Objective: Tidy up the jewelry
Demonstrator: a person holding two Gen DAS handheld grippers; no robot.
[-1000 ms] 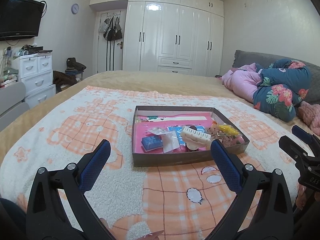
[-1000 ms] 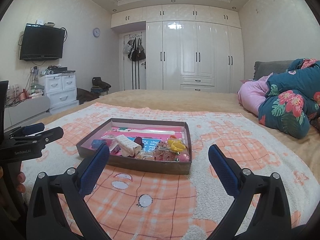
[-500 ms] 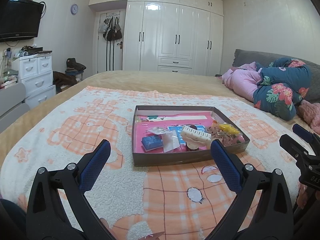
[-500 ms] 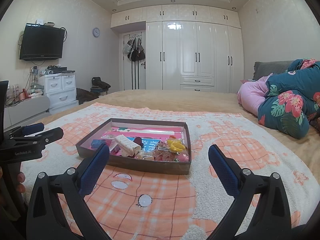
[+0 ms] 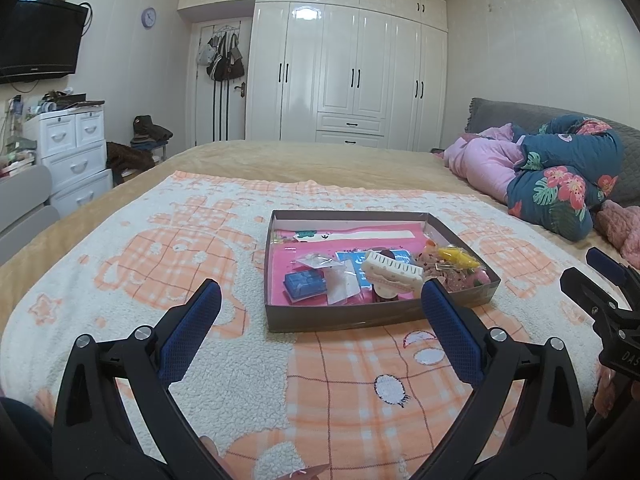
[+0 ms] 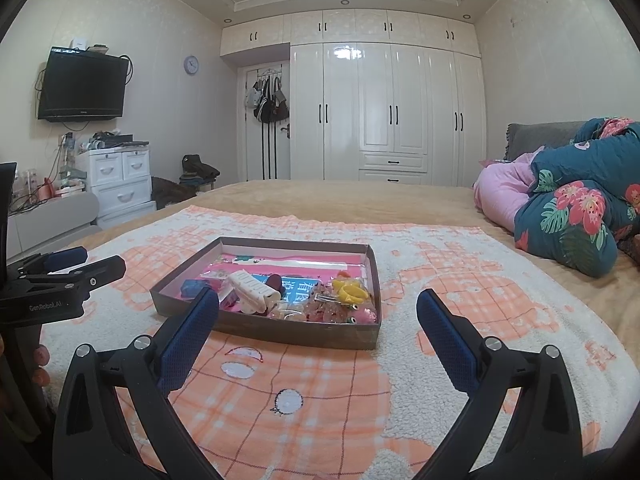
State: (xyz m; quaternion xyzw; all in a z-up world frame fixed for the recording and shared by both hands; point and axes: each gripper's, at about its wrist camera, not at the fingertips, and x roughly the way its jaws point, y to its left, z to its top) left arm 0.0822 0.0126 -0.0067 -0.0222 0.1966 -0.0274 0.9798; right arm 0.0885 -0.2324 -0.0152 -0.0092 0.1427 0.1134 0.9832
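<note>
A shallow brown cardboard tray with a pink lining sits on an orange-and-white blanket on the bed; it also shows in the right wrist view. Inside lie a white hair claw clip, a blue box, a clear plastic bag, a yellow piece and pink beaded items. My left gripper is open and empty, hovering just short of the tray's near wall. My right gripper is open and empty, also short of the tray.
The blanket covers the bed's near part. Bundled pink and floral quilts lie at the right. White wardrobes stand behind, a white drawer unit and a wall television at the left.
Both views have shifted very slightly; the tray sits marginally lower and closer in the frames. Both grippers stay open and empty.
</note>
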